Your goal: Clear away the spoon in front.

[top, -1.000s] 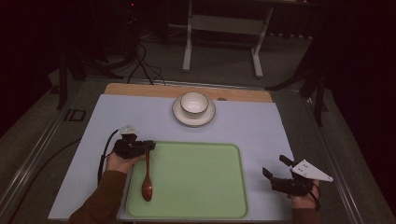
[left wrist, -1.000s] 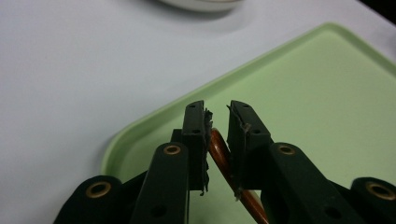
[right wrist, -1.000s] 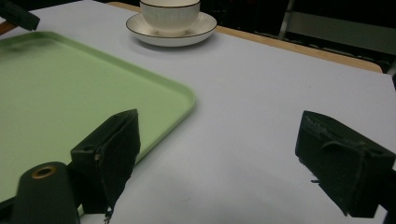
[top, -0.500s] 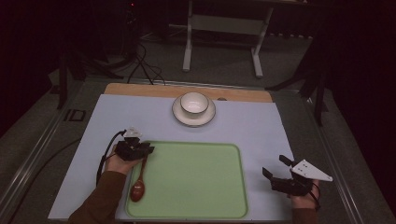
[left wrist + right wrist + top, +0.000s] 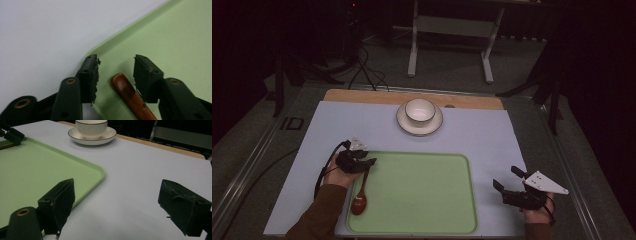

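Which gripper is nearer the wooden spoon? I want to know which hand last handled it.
Left. The left gripper stands open with the wooden spoon lying between its jaws on the tray; the right gripper waits beyond the tray's far edge.

Colours on the table

The tray (image 5: 422,200) is light green, the spoon (image 5: 360,197) is reddish brown, the cup (image 5: 420,110) and saucer (image 5: 403,122) are white with dark rims, and the mat (image 5: 482,140) is pale blue-grey.
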Demonstrator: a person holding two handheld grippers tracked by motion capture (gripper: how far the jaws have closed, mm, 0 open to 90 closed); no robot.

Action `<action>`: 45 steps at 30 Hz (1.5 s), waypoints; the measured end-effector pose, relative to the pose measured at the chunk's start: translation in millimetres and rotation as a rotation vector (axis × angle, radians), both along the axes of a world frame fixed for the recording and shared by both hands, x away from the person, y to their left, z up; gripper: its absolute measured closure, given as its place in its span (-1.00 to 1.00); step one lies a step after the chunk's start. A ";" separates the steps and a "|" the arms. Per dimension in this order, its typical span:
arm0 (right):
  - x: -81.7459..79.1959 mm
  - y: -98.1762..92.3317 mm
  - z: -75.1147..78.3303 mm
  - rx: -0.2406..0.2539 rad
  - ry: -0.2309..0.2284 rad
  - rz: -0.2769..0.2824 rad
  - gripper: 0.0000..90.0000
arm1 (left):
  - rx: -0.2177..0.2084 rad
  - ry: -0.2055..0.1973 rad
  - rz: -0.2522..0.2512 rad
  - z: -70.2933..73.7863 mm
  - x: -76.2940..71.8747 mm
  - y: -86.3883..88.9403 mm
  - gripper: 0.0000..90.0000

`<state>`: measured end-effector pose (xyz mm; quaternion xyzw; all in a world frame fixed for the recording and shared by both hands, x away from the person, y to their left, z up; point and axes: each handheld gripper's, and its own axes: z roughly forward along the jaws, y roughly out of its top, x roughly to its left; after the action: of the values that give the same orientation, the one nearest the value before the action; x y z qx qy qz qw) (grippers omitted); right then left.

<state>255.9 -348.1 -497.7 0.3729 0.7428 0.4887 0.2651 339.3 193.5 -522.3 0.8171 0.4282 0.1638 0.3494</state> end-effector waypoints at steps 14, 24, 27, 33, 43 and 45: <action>0.9 1.3 0.1 -0.007 0.003 0.006 -0.69 | -0.098 -0.234 0.121 40.2 -36.2 26.8 -0.01; 2.3 3.1 -1.1 -0.023 0.017 0.011 -0.70 | -0.131 -0.331 0.200 51.6 -63.5 53.6 -0.03; 3.7 3.1 -1.8 -0.027 0.021 0.013 -0.69 | -0.128 -0.340 0.220 52.2 -69.7 60.5 -0.04; 5.0 3.1 -2.1 -0.029 0.021 0.012 -0.69 | -0.141 -0.385 0.261 54.1 -83.9 73.1 -0.04; 7.7 -2.2 -0.8 -0.018 0.006 -0.009 -0.70 | -0.155 -0.437 0.310 52.8 -104.8 87.8 -0.07; 7.8 -1.8 -0.7 -0.019 0.002 -0.007 -0.70 | -0.152 -0.441 0.320 50.9 -108.2 89.0 -0.07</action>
<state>263.7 -349.9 -498.4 0.3735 0.7463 0.4804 0.2697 231.1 282.5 -471.4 0.6550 0.4766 0.3581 0.4642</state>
